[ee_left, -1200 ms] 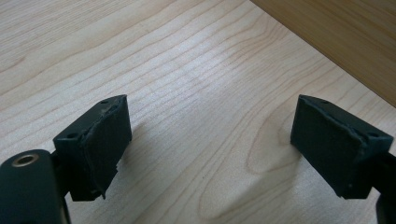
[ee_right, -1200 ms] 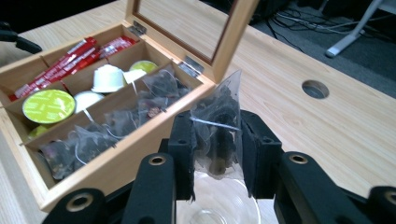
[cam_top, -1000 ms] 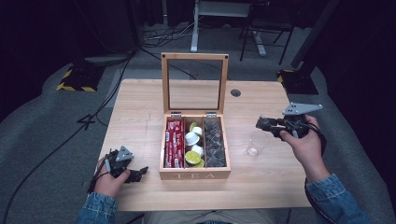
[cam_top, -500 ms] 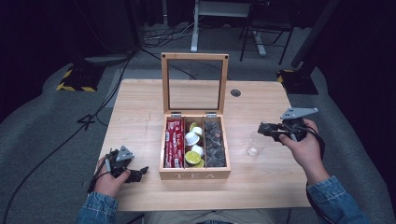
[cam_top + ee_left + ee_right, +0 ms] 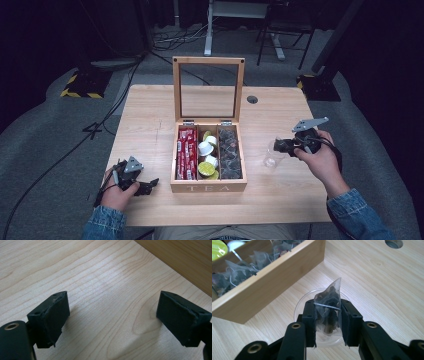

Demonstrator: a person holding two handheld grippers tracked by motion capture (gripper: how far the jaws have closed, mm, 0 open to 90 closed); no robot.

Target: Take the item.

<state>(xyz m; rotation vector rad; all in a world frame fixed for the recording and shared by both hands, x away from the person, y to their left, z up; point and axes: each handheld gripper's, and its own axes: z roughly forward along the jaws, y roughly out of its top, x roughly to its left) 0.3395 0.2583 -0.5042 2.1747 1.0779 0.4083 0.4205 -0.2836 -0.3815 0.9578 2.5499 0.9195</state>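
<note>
Right hand-held gripper (image 5: 328, 315) clenched a pyramid tea bag (image 5: 329, 307) directly above the clear cup (image 5: 298, 306) beside the tea box (image 5: 209, 187). Placing step; next likely lower, then release. Left hand-held gripper (image 5: 112, 317) released, idle on the worktop (image 5: 150, 115).

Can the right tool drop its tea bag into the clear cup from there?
Probably yes: the right tool, shut on the pyramid tea bag, hangs right over the clear cup, whose open mouth has nothing covering it.
</note>
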